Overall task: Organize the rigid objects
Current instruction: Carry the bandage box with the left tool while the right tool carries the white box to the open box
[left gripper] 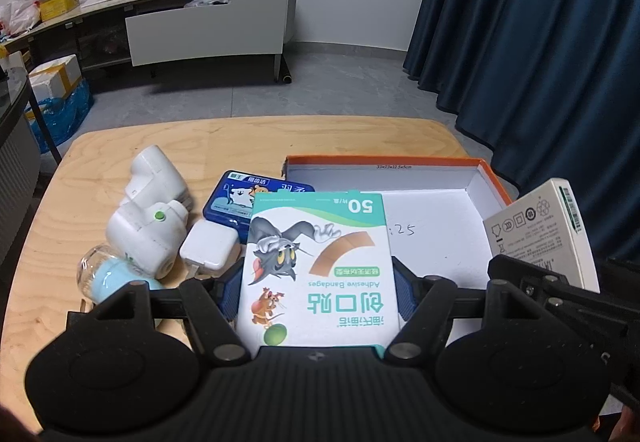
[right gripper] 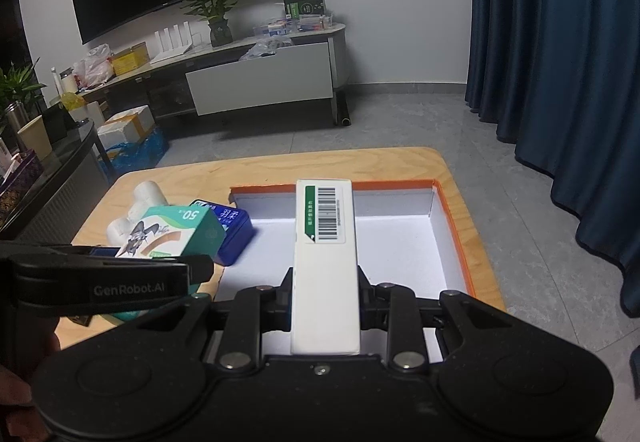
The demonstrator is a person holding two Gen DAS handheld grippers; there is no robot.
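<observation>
Wooden table carries orange-rimmed white tray at right. Left gripper clamps bandage box just left of tray. Right gripper, jaws narrow, pinches slim white barcode box above tray. Blue tin, white devices, charger lie far left.

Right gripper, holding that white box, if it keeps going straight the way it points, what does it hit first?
Probably the white floor of the orange-rimmed tray: the right gripper points down into it with the white box leading, and nothing shows between them. Depth is uncertain.
</observation>
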